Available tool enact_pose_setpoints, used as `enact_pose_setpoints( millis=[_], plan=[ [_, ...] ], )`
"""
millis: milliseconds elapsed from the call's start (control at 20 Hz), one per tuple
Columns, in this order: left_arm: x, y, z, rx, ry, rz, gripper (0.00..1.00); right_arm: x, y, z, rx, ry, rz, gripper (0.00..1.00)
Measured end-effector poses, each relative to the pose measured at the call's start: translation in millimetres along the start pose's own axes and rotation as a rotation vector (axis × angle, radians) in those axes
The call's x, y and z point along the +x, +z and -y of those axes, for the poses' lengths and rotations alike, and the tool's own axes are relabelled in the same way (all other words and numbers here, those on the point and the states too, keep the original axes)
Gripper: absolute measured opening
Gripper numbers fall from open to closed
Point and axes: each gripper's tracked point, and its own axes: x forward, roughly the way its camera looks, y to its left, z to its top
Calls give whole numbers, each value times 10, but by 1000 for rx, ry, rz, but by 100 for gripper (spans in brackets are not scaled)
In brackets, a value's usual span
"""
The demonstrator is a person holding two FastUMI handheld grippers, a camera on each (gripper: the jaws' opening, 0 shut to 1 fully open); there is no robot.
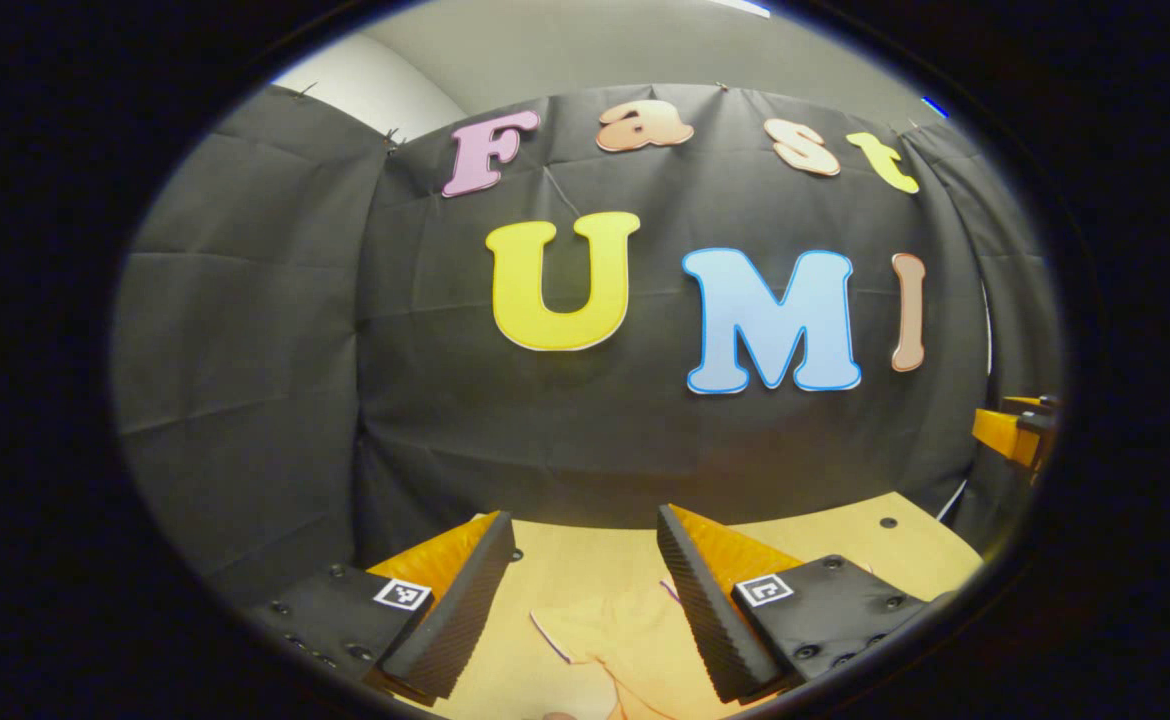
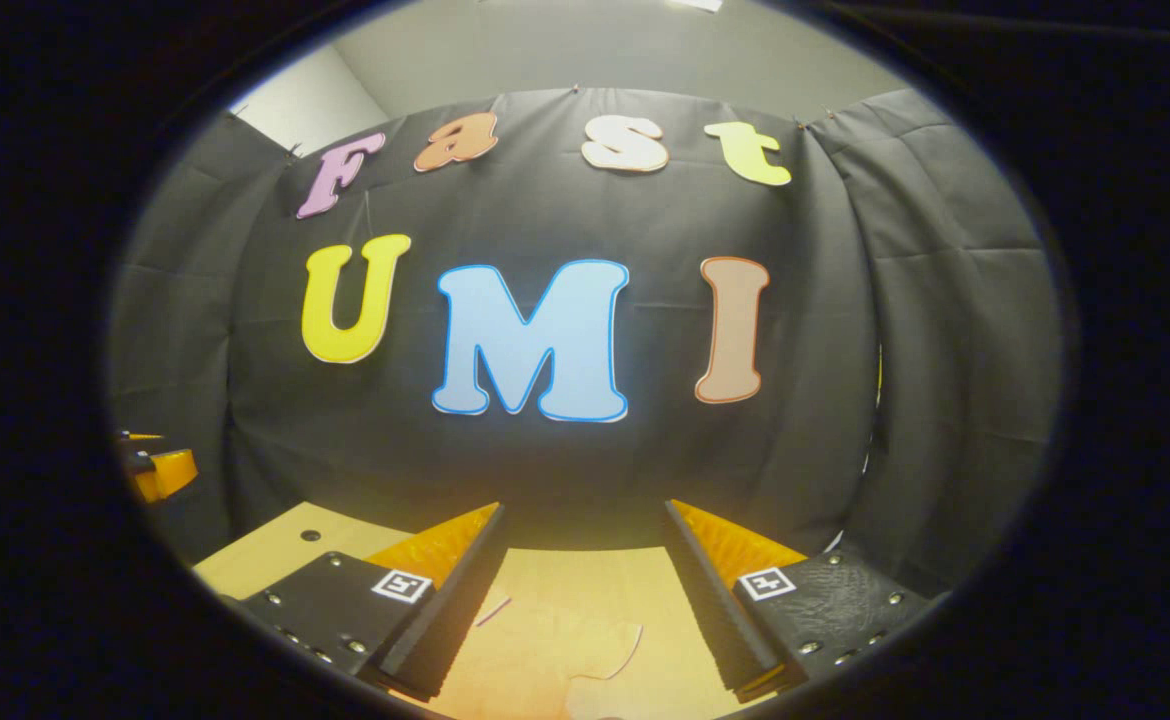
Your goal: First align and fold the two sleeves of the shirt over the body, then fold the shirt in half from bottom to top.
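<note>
While both grippers, left gripper [image 1: 585,600] and right gripper [image 2: 585,590], hover with jaws apart, the shirt [image 1: 625,640] lies flat on the table [image 1: 845,540], awaiting its sleeve folds.

Open room is left above the table [image 1: 845,540] toward twelve o'clock until it is closed by the booth wall [image 1: 565,440], with the shirt [image 1: 635,640] lying flat at six.

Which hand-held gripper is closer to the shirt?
About equal, I can't pick. The left hand-held gripper and right hand-held gripper both hang open above the shirt, touching nothing.
</note>
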Motion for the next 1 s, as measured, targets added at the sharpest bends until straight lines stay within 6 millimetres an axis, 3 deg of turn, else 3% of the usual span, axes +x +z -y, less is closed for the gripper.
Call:
enact_pose_setpoints(
  millis=[200, 400, 700, 1000],
  plan=[
    [-11, 25, 29, 9, 2, 1, 94, 15, -50, 26, 2, 1, -10, 96],
    [-19, 14, 28, 12, 6, -1, 95, 120, -258, 62, 9, 8, -62, 96],
    [-40, 10, -29, 20, 18, -8, 94, 490, -910, 173, 27, 4, -200, 96],
    [-81, -13, -158, 28, 61, -23, 94, 913, -1871, 237, 54, -2, -406, 96]
  ],
)
